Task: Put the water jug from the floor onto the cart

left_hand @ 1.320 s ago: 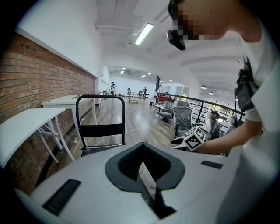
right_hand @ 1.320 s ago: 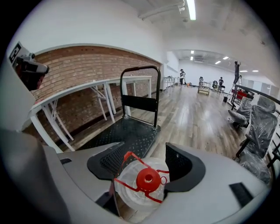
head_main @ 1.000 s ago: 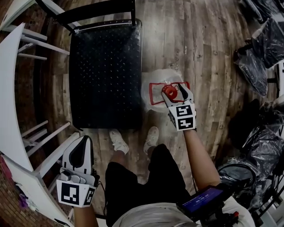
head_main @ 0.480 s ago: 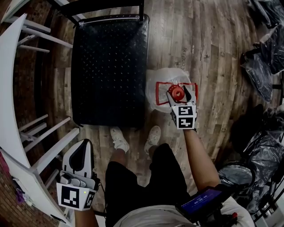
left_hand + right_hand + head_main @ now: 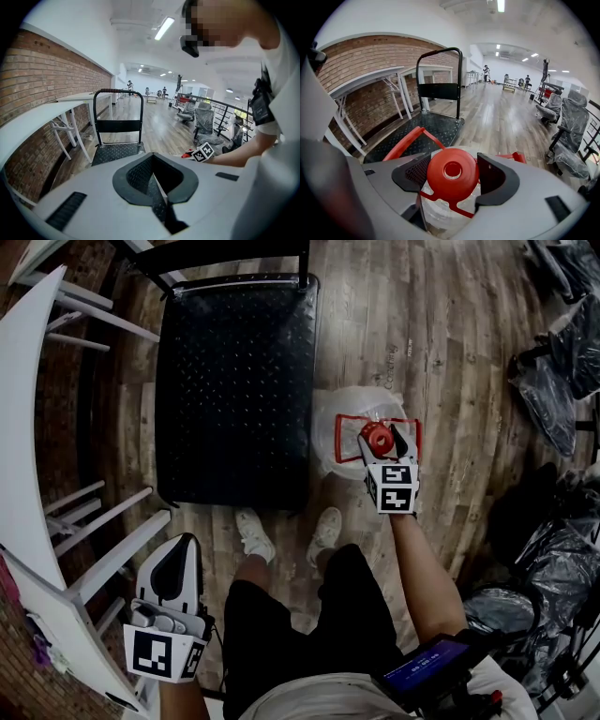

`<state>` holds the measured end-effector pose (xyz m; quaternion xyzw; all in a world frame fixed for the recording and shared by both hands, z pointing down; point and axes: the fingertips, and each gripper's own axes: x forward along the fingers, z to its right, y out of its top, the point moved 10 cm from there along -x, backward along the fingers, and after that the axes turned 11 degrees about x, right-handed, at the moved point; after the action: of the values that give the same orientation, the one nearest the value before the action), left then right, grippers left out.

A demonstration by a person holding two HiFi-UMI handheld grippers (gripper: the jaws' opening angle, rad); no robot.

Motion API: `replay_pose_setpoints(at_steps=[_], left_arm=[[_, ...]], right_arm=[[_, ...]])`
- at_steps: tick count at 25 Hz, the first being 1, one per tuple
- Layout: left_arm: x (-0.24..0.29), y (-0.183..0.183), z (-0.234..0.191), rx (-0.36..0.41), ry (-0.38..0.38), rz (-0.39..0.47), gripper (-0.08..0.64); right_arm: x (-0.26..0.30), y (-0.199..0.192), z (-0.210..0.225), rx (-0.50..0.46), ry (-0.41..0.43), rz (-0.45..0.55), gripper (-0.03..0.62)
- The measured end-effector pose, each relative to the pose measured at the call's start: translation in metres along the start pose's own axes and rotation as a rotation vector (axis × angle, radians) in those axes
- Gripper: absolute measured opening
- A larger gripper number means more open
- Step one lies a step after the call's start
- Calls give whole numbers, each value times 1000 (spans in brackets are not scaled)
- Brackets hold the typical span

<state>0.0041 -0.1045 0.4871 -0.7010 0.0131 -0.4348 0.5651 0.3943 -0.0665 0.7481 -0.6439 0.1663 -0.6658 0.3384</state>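
Under the right gripper, head view: water jug, clear, standing on the wood floor, its red cap between the jaws. Red handle frame on the jug's top sticks out left and right of this gripper. Cart, black studded deck, is just left of this gripper and the jug; cannot tell if jug and deck edge touch. Left gripper is well behind and to the left, held low beside the person's leg, near a white table, well apart from jug and cart. Person's shoes sit between the two grippers, at the cart's near edge.

Left gripper view: left gripper jaws pressed together, nothing held. Ahead of the jaws is the cart with its upright handle. Right of the jaws, the right gripper's marker cube sits low by the floor. Brick wall off to the left.

Right gripper view: right gripper jaws partly apart and closed onto the red cap, one pad each side, both touching it. Water jug body shows below the jaws. Cart lies ahead and slightly left, handle at its far end. Wrapped chairs ahead to the right.
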Motion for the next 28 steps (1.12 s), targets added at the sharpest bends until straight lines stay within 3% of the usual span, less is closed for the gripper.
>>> replay_pose_setpoints(at_steps=[6, 12, 19, 28], left_arm=[[-13, 8, -6, 5, 11, 22, 2], [-35, 25, -5, 20, 3, 69, 0], [-67, 45, -5, 34, 16, 119, 0], [-102, 54, -21, 12, 86, 165, 2]], right_arm=[[-50, 18, 2, 31, -16, 56, 308], [-110, 44, -3, 46, -27, 49, 308], [-185, 80, -17, -6, -33, 55, 308], [-252, 126, -51, -88, 39, 60, 308]])
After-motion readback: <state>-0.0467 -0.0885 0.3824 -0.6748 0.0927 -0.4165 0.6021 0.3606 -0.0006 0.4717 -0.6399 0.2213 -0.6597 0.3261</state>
